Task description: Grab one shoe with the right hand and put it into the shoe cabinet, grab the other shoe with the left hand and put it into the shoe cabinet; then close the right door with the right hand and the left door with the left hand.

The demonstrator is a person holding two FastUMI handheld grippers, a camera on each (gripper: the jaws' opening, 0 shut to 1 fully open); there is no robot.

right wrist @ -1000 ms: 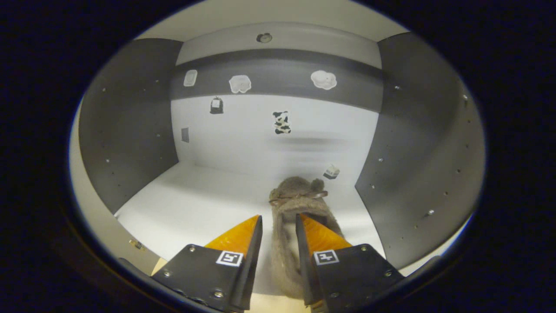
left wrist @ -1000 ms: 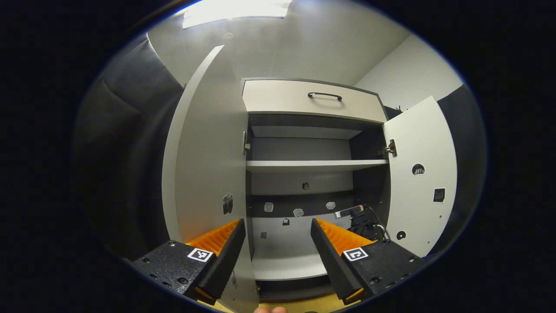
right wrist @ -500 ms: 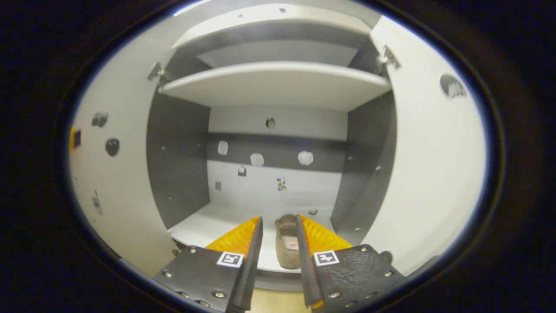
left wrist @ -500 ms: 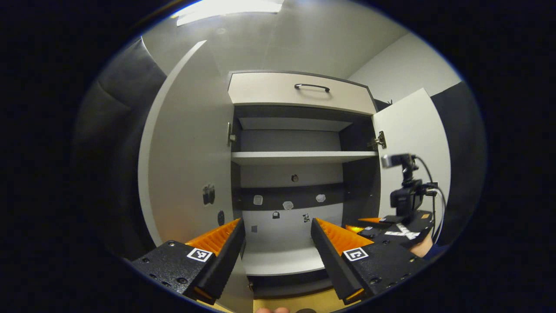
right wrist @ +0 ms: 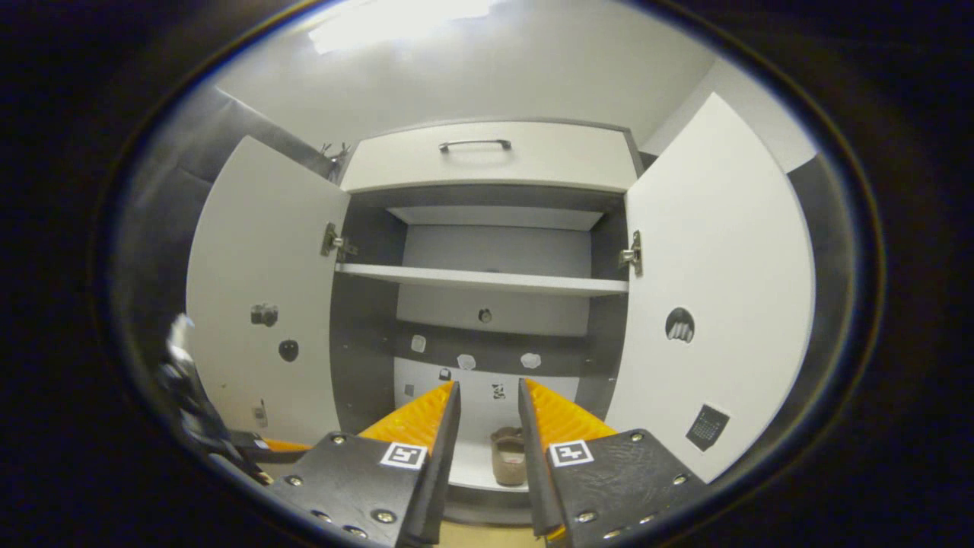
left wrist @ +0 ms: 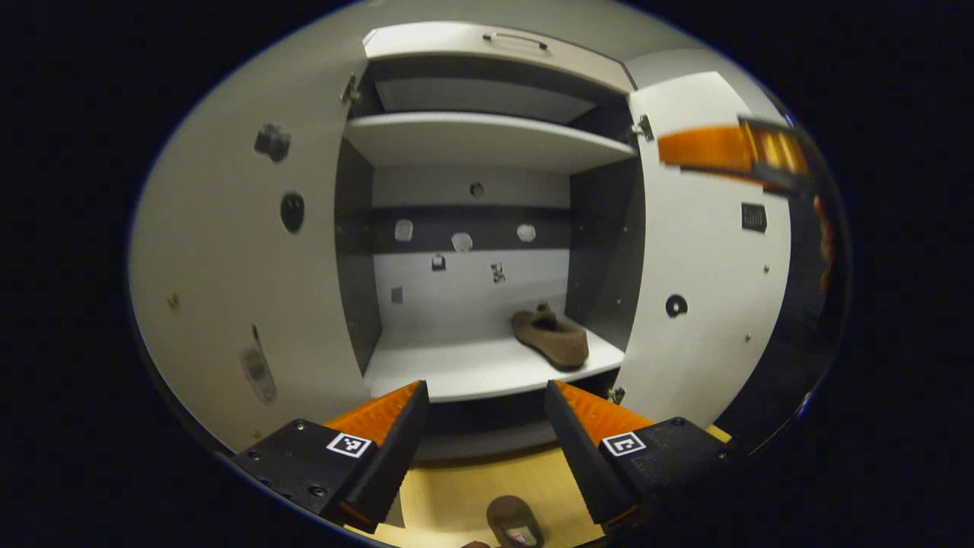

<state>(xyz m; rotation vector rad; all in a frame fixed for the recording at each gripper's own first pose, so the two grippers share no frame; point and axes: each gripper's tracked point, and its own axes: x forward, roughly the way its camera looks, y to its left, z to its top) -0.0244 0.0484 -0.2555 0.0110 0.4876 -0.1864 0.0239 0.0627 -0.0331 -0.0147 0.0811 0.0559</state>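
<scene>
**Second shoe below the left tongs; first shoe on the cabinet's bottom shelf**

Left gripper view. The left tongs point(left wrist: 483, 426) stand wide open and empty. The second shoe point(left wrist: 514, 524) lies on the wooden floor point(left wrist: 456, 495) directly beneath and just ahead of them, near the cabinet's front edge, cropped so that its long axis cannot be told. This hand is judged the nearer. The first shoe point(left wrist: 549, 337) rests near the right front corner of the bottom shelf point(left wrist: 441, 369), lying diagonally across the shelf. The blurred right tongs point(left wrist: 723, 148) show before the right door point(left wrist: 708, 266).

Right gripper view. The right tongs point(right wrist: 487, 426) are narrowly parted, empty, and aligned with the shelved shoe point(right wrist: 508, 455). Both doors stand open; the left door point(right wrist: 259, 289) and the shelf's left half leave room.
</scene>
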